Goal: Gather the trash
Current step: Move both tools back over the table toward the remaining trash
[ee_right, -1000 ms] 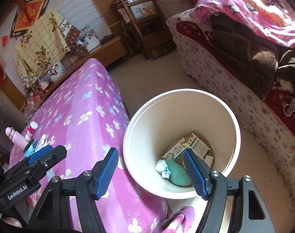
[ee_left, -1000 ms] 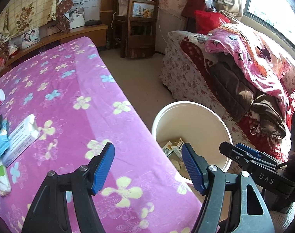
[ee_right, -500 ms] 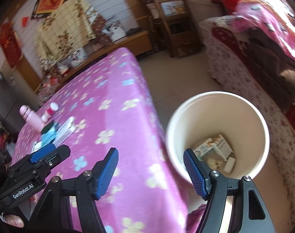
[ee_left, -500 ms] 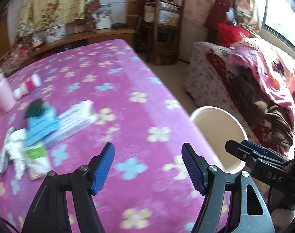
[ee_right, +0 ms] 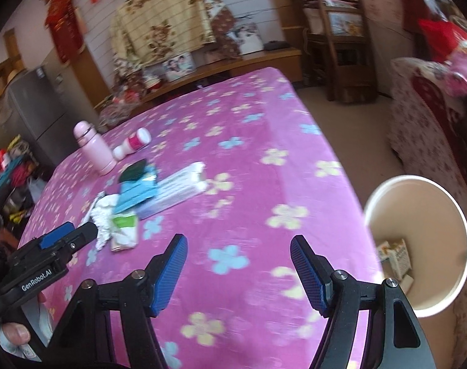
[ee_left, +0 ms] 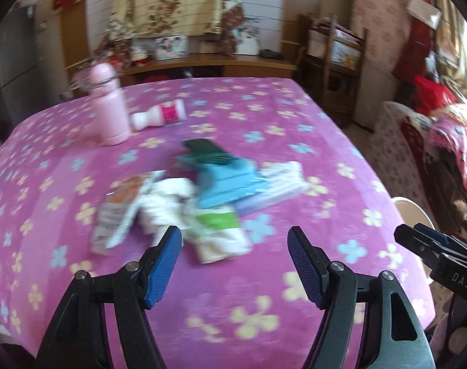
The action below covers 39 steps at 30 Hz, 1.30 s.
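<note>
A pile of trash lies on the pink flowered tablecloth: a crumpled white tissue, a green-and-white packet, a flat wrapper, a blue packet, a long white box and a dark green item. The pile also shows in the right wrist view. My left gripper is open and empty just in front of the pile. My right gripper is open and empty over the cloth. The white bin, beside the table, holds small boxes.
A pink bottle stands at the back of the table with a white-and-pink bottle lying beside it. A sofa with blankets is on the right. A wooden chair and a low shelf stand behind.
Both grippers swung left, away from the bin and toward the table. The trash pile has come to the centre of the left wrist view. Both stay open and empty.
</note>
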Motion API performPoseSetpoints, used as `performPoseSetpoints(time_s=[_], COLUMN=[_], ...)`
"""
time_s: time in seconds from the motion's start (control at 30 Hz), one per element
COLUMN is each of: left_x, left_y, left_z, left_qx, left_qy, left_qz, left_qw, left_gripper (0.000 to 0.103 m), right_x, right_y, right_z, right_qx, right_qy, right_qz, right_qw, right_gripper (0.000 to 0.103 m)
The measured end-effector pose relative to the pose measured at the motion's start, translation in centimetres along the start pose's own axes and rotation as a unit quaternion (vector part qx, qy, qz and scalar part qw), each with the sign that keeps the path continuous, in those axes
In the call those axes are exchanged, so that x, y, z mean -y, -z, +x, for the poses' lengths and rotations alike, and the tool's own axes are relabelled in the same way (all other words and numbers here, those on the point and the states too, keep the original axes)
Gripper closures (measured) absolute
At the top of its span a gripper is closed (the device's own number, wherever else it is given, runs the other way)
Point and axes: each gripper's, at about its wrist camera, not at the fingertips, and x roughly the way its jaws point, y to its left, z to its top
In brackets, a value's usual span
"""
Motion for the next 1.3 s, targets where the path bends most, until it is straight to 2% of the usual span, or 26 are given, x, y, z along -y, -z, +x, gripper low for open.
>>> performPoseSetpoints(time_s=[0.3, 0.63, 0.97, 1.3], left_x=[-7.1, -12.4, -14.8, -15.3], left_y=[0.7, 1.4, 1.3, 1.2], left_z=[-1.1, -1.0, -0.4, 0.6], left_qx=[0.007, 0.001, -0.003, -0.019], left_qy=[-0.037, -0.052, -0.048, -0.016], left_qz=[-0.047, -0.083, -0.105, -0.099], left_qw=[0.9982, 0.9952, 0.9933, 0.9948], left_gripper=[0.031, 0.031, 0.031, 0.031], right_x=[-7.4, -13.6, -16.4, -16.5], right_y=[0.1, 0.4, 0.1, -0.4], right_z=[2.9, 6.0, 7.6, 8.7], right_qx=[-0.015, -0.035, -0.047, -0.056], right_qy=[-0.031, -0.043, -0.042, -0.037], right_qz=[-0.063, -0.127, -0.15, -0.156], right_qw=[0.997, 0.99, 0.987, 0.985], right_gripper=[0.029, 0.029, 0.029, 0.03])
